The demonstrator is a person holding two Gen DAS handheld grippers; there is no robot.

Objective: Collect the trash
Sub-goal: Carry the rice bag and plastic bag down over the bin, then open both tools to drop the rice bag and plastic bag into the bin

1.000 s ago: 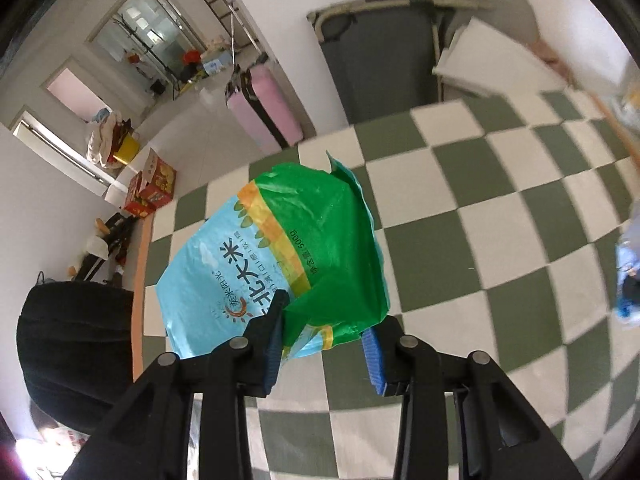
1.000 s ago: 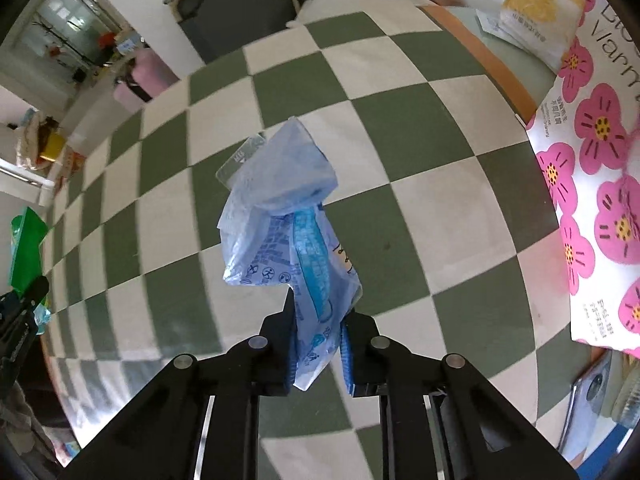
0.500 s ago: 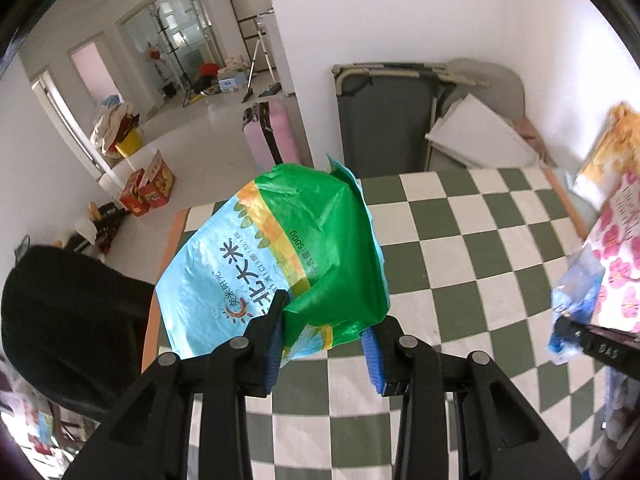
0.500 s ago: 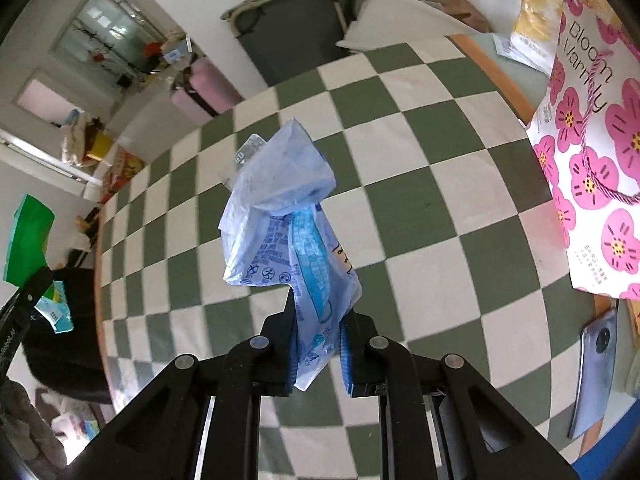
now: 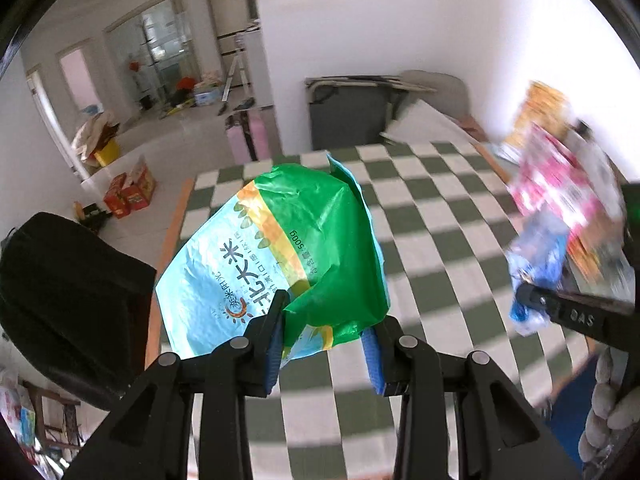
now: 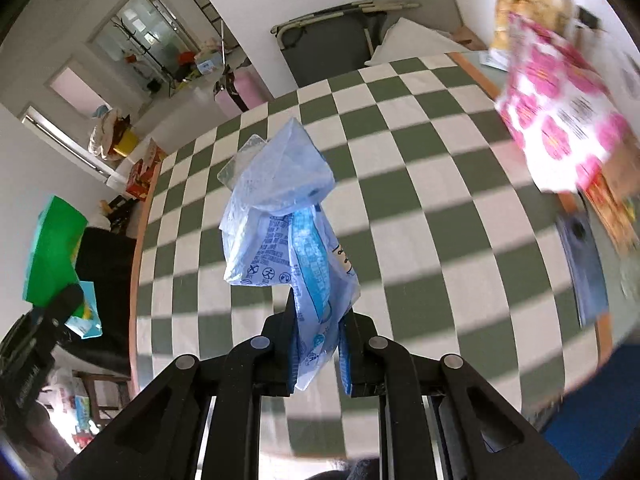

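Checkered table [image 6: 420, 208] below, pink suitcase [image 5: 256, 140] on floor beyond

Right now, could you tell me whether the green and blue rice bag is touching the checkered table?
Apart. The left wrist view shows the green and blue rice bag pinched in the left gripper and lifted, with the checkered table well beneath it.

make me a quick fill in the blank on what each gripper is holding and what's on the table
1. The left gripper is shut on a ____ and light-blue bag.
2. The right gripper pinches a crumpled pale ____ plastic wrapper.
3. The tablecloth under both has a green and white ____ pattern.
4. The white bag at the table's right edge is printed with pink ____.

Missing words: green; blue; checkered; flowers
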